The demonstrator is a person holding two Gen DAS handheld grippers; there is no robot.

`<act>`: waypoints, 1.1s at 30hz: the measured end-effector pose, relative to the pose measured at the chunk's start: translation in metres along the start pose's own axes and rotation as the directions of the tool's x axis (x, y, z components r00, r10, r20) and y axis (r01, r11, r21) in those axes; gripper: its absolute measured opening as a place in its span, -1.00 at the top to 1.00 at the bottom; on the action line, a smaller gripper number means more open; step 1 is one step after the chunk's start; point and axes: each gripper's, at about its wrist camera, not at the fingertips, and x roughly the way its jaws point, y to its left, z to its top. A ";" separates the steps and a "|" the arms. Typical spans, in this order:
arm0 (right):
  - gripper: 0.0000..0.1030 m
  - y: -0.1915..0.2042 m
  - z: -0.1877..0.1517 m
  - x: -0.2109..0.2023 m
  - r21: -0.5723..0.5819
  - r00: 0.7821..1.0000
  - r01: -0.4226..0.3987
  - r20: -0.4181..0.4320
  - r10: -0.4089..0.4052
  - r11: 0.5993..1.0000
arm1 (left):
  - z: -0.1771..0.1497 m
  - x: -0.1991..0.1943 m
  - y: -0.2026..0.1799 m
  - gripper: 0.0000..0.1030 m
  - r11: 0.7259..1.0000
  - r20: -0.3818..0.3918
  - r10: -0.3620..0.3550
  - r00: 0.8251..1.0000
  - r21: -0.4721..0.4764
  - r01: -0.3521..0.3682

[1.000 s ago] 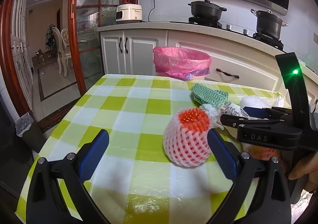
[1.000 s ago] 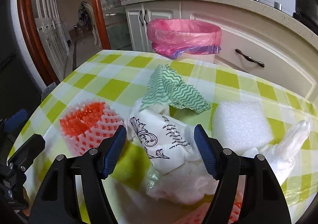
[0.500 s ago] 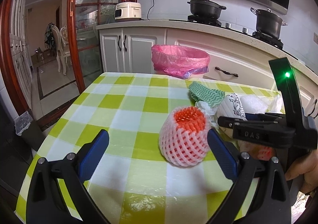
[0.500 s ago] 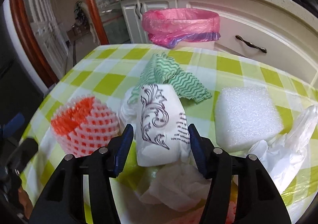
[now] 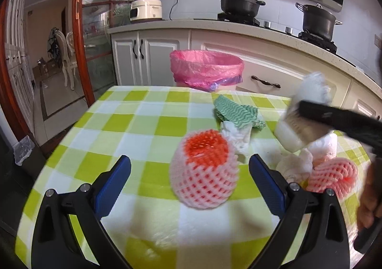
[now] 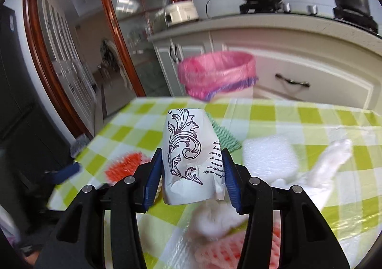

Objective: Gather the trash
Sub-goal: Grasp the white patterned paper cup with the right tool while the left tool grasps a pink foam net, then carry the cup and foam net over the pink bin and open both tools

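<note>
Right gripper: jaws closing, blue pads now pressed against both sides of the crumpled paper cup. A second ago the jaws stood wide around the cup while it lay tilted in the trash pile on the bench. Now the cup is upright between the pads and clear of the pile. In the left wrist view the cup shows blurred, raised above the checked cloth at the right side, under the dark finger of the right gripper.

Meaning for the task: first piece of trash looks secured. Judged next step is carrying it to the pink-lined bin, which stands beyond the far edge of the bench, ahead of the cup.

Cup appearance: white paper, dark scroll print and a few lines of script on the side, wall dented and creased near the bottom where the pads squeeze. Light, soft, likely to deform further under pressure.

Left gripper: jaws wide apart, nothing held. The red-and-white foam fruit net stands between the pads, touching neither, and sits slightly nearer and further left in view than a second ago.

Left on the bench: green wavy cloth at the far side, crumpled white tissue beside the net, white foam block and white plastic bag at right, second foam net near right.
</note>
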 end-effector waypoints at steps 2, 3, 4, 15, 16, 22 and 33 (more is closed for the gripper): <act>0.08 -0.003 -0.001 -0.016 -0.014 1.000 0.010 0.027 -0.009 1.000 | 0.002 0.012 -0.005 -0.84 1.000 -0.020 0.000 1.000 0.000 0.000; 0.08 -0.005 -0.002 -0.023 -0.022 0.999 0.017 0.038 -0.017 1.000 | 0.003 0.016 -0.008 -0.78 1.000 -0.028 0.003 1.000 0.004 -0.003; 0.08 -0.007 -0.003 -0.029 -0.021 0.999 0.020 0.046 -0.019 1.000 | 0.004 0.024 -0.012 -0.75 1.000 -0.040 0.012 0.999 0.016 -0.011; 0.08 -0.030 -0.014 -0.059 0.027 0.996 0.031 0.082 -0.033 0.999 | 0.002 0.023 -0.028 0.36 0.998 -0.018 0.015 1.000 0.068 -0.014; 0.08 -0.030 -0.015 -0.061 0.031 0.996 0.027 0.085 -0.030 0.999 | 0.003 0.016 -0.028 0.36 0.997 0.002 0.019 1.000 0.073 -0.019; 0.08 -0.022 -0.018 -0.066 0.032 0.995 0.002 0.101 -0.006 0.999 | 0.010 -0.019 -0.031 0.36 0.994 0.070 0.019 0.997 0.105 -0.027; 0.08 -0.005 -0.013 -0.078 0.008 0.991 -0.004 0.134 0.003 1.000 | 0.025 -0.068 -0.031 0.35 0.996 0.162 -0.013 0.987 0.094 -0.003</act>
